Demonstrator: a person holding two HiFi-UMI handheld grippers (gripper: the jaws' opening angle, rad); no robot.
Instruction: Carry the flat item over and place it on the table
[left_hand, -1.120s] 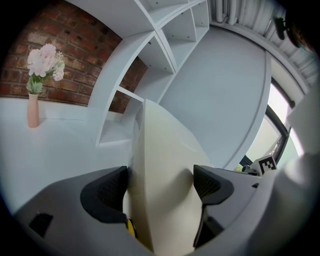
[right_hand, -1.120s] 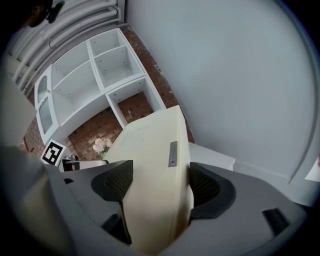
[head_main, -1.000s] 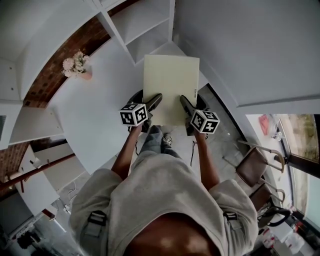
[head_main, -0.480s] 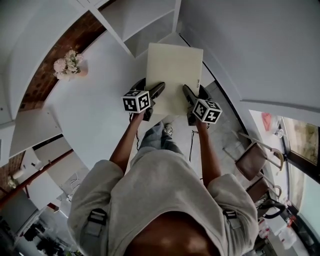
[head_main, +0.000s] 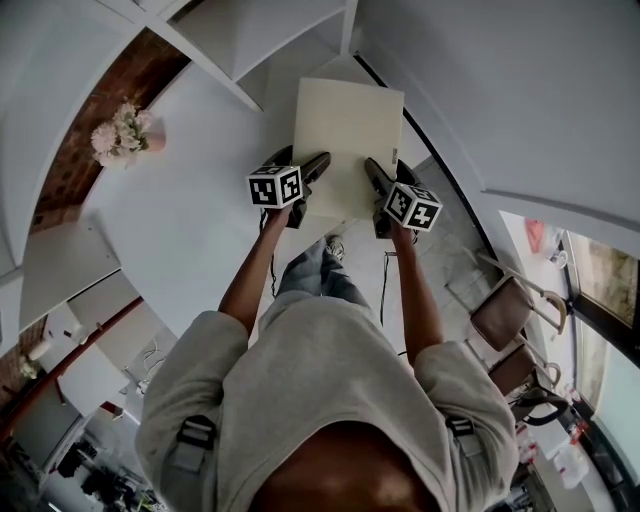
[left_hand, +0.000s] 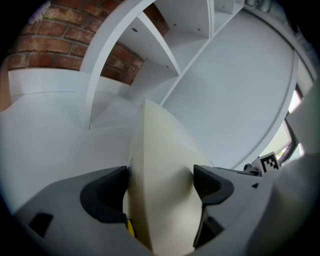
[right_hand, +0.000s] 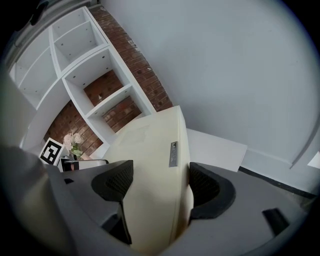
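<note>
A flat cream-coloured panel (head_main: 346, 140) is held out in front of the person, over the near corner of a white table (head_main: 190, 215). My left gripper (head_main: 318, 168) is shut on the panel's near left edge. My right gripper (head_main: 371, 172) is shut on its near right edge. In the left gripper view the panel (left_hand: 162, 175) fills the gap between the dark pads (left_hand: 107, 192). The right gripper view shows the panel (right_hand: 150, 165) clamped edge-on, with a small grey label (right_hand: 173, 153) on its rim.
A small pot of pale pink flowers (head_main: 122, 134) stands on the table at the far left. White shelving (head_main: 270, 40) backed by a brick wall (head_main: 85, 140) rises behind the table. Chairs (head_main: 510, 320) stand on the floor at the right.
The person has stepped forward; both grippers and the panel have moved further over the table's near corner, toward the shelving. The grip on the panel is unchanged.
</note>
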